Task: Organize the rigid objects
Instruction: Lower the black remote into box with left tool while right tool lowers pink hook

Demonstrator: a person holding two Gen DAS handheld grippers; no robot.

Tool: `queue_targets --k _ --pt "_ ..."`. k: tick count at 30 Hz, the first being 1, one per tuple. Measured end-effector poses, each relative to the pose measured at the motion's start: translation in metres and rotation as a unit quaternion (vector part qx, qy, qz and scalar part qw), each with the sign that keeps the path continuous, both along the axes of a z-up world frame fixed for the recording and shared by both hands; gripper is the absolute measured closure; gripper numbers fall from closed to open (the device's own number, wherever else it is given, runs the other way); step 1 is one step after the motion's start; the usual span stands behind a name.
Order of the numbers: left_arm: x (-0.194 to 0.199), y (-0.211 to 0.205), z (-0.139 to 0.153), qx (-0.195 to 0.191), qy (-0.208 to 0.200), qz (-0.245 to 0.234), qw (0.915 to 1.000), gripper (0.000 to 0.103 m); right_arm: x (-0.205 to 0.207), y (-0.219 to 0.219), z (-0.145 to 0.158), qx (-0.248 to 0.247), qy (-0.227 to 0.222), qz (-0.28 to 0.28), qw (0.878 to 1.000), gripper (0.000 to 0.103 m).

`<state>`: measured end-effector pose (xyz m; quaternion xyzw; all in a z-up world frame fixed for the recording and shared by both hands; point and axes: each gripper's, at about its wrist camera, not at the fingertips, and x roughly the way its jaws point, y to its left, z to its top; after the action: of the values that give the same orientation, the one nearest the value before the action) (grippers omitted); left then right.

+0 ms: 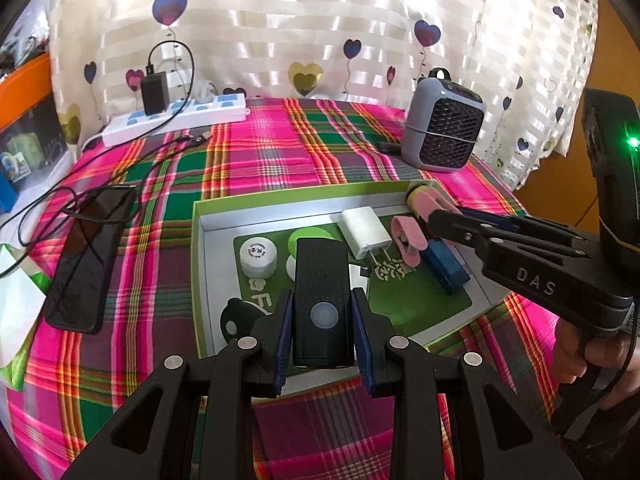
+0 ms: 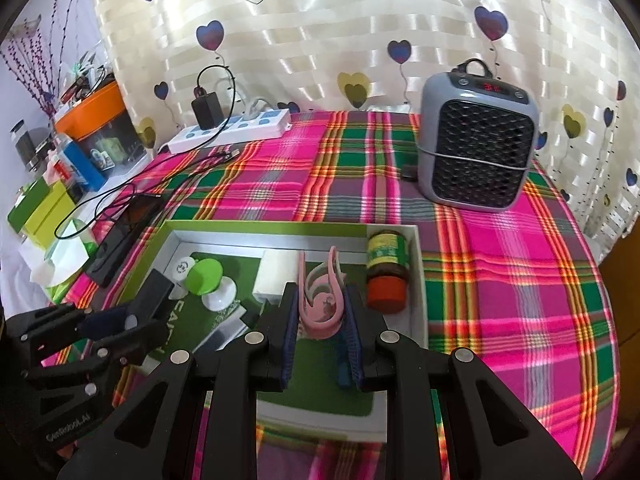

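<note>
Left claw (image 1: 322, 320) clamps black remote (image 1: 323, 300) over near edge of open box (image 1: 199, 280). Right claw (image 2: 322, 320) pinches pink clip (image 2: 322, 300) above box, beside brown jar (image 2: 388, 272). Risk — claws crowd the same box; lowering clip could knock jar or white charger (image 1: 364, 232), remote could topple small white jar (image 1: 258, 256).

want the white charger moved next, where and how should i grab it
Grip the white charger across its two flat side faces, coming from above. It lies flat in the box with its prongs toward the near side, so stay on the blocky body, away from them. The pink clip lies close on its right, leaving little room for a finger there.
</note>
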<state>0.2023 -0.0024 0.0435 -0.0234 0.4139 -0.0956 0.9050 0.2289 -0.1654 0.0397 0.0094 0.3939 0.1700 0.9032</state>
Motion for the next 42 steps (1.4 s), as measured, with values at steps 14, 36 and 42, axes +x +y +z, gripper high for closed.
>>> queue_targets --k 14,36,42 --pt "0.006 0.000 -0.013 0.002 0.015 0.001 0.9999 0.076 0.021 0.028 -0.015 0.004 0.023 0.039 0.999 0.080" --pt "0.011 -0.005 -0.026 0.005 0.033 -0.008 0.9994 0.076 0.029 0.032 -0.026 0.002 0.033 0.039 0.999 0.080" --pt "0.012 -0.004 -0.025 0.002 0.030 -0.008 0.9995 0.076 0.029 0.033 -0.026 0.003 0.034 0.040 0.999 0.080"
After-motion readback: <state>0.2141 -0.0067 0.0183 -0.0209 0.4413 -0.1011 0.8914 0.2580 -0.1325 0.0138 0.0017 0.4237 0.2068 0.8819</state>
